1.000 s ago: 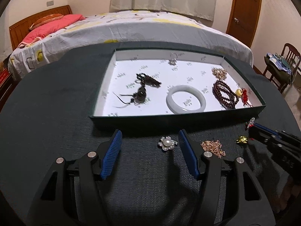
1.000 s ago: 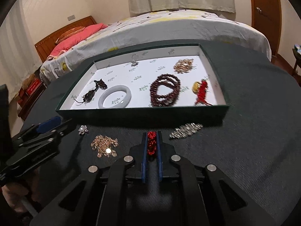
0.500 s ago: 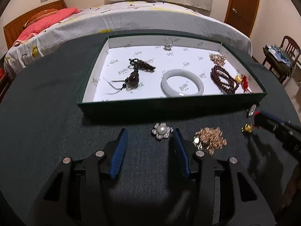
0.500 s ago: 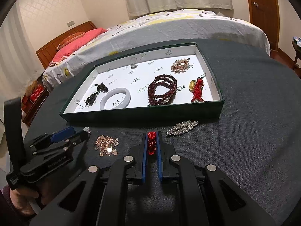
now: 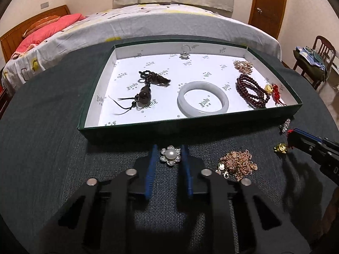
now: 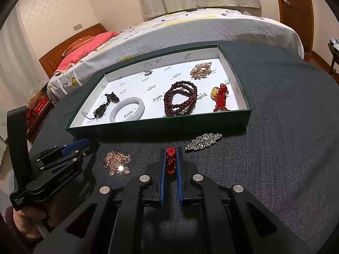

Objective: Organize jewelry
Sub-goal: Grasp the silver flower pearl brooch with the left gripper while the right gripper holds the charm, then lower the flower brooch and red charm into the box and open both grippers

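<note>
We have the left gripper half closed around the pearl brooch by the tray's front edge; flat, it may slip out. Our right gripper pinches the red cord, whose gold charm could snag.

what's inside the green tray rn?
In the green tray: white bangle, dark bead bracelet, black gourd pendant, gold-and-red charm, gold chain, ring. Nothing visibly hidden; the near wall covers only a floor strip.
</note>
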Action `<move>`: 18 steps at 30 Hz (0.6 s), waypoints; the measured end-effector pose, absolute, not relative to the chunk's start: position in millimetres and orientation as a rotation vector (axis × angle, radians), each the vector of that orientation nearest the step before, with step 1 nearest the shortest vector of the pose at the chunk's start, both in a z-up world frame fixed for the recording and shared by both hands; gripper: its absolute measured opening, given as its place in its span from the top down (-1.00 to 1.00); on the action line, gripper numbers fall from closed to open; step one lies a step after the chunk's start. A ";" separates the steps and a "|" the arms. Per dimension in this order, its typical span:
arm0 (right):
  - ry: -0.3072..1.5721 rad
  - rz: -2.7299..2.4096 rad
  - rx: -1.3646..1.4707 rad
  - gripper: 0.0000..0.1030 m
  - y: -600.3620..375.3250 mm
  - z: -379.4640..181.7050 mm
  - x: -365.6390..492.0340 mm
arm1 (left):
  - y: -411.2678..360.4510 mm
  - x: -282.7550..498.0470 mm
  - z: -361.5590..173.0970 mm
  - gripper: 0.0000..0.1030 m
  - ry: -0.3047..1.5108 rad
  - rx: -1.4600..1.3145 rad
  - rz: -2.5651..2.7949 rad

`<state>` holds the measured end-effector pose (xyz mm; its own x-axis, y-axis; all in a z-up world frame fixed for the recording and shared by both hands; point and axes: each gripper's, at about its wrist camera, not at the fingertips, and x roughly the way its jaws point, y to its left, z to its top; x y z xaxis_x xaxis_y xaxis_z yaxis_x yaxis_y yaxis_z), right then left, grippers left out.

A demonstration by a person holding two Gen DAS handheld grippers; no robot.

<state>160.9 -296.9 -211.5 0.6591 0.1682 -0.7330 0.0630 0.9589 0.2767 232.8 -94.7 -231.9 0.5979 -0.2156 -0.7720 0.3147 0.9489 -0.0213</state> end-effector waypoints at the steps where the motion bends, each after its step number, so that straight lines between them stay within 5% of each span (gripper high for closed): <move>1: 0.852 0.060 0.291 0.82 -296.9 -211.6 161.0 | -94.8 232.3 -232.0 0.60 0.877 0.124 -0.311; 18: 0.824 0.061 0.267 0.82 -291.2 -203.5 159.2 | -85.7 224.4 -220.7 0.61 0.849 0.101 -0.301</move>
